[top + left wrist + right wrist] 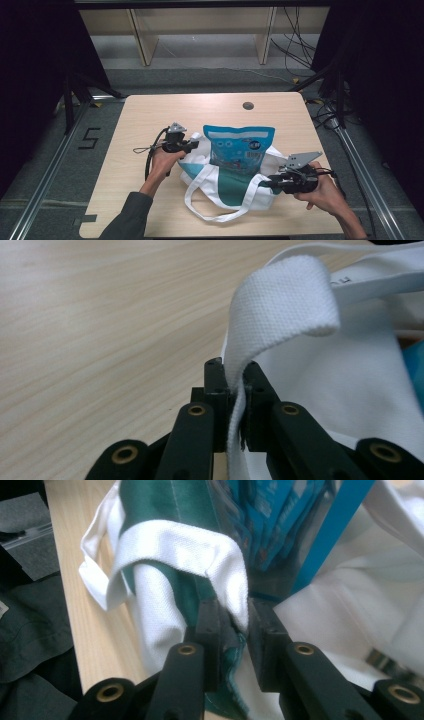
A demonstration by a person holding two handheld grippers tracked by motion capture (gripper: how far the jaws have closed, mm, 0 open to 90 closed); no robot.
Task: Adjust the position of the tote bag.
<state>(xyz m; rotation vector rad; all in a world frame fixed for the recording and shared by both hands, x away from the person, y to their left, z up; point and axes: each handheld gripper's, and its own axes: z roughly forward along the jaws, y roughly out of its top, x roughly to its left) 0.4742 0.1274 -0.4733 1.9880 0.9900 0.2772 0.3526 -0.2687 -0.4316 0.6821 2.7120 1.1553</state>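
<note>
High view, wooden table (150, 120), grey floor (40, 165), shelving (200, 30)

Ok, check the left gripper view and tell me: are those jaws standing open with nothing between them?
No. The left gripper has its jaws clamped on the white webbing strap of the tote bag.

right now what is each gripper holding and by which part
Both hold the white and green fabric tote bag: the left gripper pinches a white webbing strap, and the right gripper clamps the bag's white-trimmed rim.
</note>
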